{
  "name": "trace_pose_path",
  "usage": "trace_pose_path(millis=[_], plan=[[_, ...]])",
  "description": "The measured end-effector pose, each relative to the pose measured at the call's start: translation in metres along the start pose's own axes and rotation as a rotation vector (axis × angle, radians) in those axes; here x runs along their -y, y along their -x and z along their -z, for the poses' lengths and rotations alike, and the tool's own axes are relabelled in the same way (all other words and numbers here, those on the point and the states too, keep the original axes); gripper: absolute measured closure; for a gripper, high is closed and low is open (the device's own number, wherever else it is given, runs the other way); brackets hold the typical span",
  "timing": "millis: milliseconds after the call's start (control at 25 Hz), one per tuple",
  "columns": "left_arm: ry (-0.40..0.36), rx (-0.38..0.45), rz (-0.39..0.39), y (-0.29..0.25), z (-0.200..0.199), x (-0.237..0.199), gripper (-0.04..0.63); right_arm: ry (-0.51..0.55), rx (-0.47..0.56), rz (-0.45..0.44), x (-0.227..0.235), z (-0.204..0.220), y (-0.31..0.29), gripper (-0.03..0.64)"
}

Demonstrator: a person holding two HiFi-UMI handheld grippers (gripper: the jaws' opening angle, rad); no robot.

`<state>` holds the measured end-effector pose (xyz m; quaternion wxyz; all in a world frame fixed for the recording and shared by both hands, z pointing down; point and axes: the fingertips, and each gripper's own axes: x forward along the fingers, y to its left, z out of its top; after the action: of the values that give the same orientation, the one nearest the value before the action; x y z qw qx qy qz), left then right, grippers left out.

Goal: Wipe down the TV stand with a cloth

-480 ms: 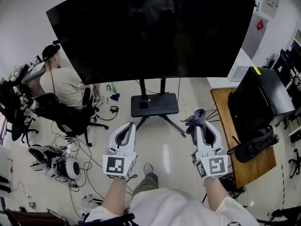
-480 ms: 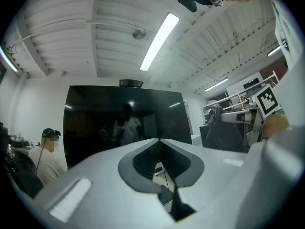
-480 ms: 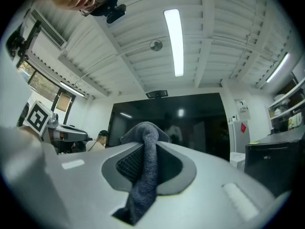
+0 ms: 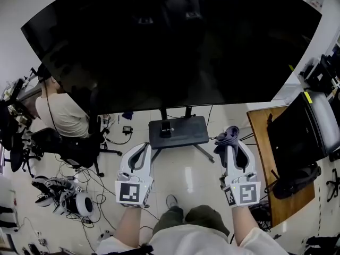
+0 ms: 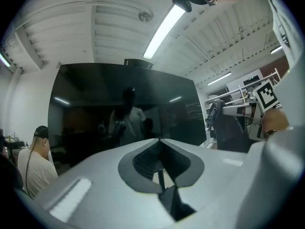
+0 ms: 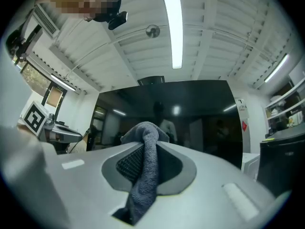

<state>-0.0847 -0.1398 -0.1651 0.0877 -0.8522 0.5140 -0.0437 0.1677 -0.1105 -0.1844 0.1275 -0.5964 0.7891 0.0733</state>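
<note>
A big dark TV screen (image 4: pixel 170 47) fills the top of the head view on a black stand whose base plate (image 4: pixel 177 131) rests on the pale floor. My right gripper (image 4: pixel 232 141) is shut on a grey cloth (image 4: pixel 227 137), which bunches over its tips just right of the base plate. In the right gripper view the cloth (image 6: pixel 145 168) hangs pinched between the jaws, with the screen (image 6: pixel 181 113) ahead. My left gripper (image 4: pixel 142 146) is shut and holds nothing, a little left of the base plate; its tips (image 5: pixel 159 140) meet in front of the screen (image 5: pixel 119 113).
A person sits on a black office chair (image 4: pixel 74 142) at the left, among cables and gear (image 4: pixel 69 195) on the floor. A wooden desk (image 4: pixel 276 163) with a black monitor (image 4: pixel 300 132) stands at the right. My own legs and shoe (image 4: pixel 171 201) are below.
I have moved closer to the TV: the screen looks larger and the stand base is nearer to both grippers. The grippers keep their poses, cloth still held.
</note>
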Motion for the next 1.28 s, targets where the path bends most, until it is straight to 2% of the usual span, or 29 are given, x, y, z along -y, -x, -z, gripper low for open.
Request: trace_pose_path(millis=[120,200,280,400,520,640,720,800,840,960,1080,1160,1200,1280], plan=[[-0.003,-0.019,-0.01,-0.04,0.031,-0.004,0.529,-0.016,-0.011,0.015,0.021,0.043,-0.022,0.56],[-0.019,0.007,-0.02,-0.052,0.073,0.007,0.529,-0.017,0.011,-0.005,0.03,0.091,-0.016,0.56],[-0.032,0.036,-0.02,-0.056,0.132,0.026,0.529,-0.009,0.036,-0.029,0.034,0.153,0.001,0.56],[-0.001,-0.056,-0.022,-0.08,0.248,0.04,0.529,0.004,0.039,-0.047,0.045,0.262,0.008,0.56],[-0.024,0.082,-0.031,-0.129,0.329,0.038,0.529,0.006,0.049,-0.073,0.064,0.367,-0.007,0.56],[-0.024,-0.023,-0.033,-0.149,0.41,0.049,0.529,0.019,0.074,-0.115,0.072,0.443,-0.011,0.56],[-0.068,0.009,-0.042,-0.155,0.461,0.055,0.529,0.039,0.1,-0.137,0.072,0.501,-0.005,0.56],[-0.117,-0.042,-0.048,-0.16,0.53,0.059,0.529,0.043,0.123,-0.15,0.073,0.563,0.001,0.56],[-0.122,-0.029,-0.05,-0.163,0.557,0.061,0.529,0.043,0.129,-0.154,0.075,0.592,0.002,0.56],[-0.115,0.132,-0.074,-0.172,0.601,0.065,0.529,0.039,0.145,-0.166,0.079,0.652,0.007,0.56],[-0.09,0.165,-0.083,-0.174,0.625,0.07,0.529,0.038,0.161,-0.176,0.072,0.678,0.014,0.56],[-0.091,0.087,-0.065,-0.178,0.633,0.074,0.529,0.025,0.157,-0.19,0.066,0.688,0.014,0.561],[-0.084,0.087,-0.05,-0.184,0.629,0.074,0.529,0.012,0.149,-0.198,0.064,0.693,0.011,0.561],[-0.065,0.188,-0.031,-0.2,0.612,0.069,0.529,-0.017,0.131,-0.211,0.059,0.698,0.003,0.561]])
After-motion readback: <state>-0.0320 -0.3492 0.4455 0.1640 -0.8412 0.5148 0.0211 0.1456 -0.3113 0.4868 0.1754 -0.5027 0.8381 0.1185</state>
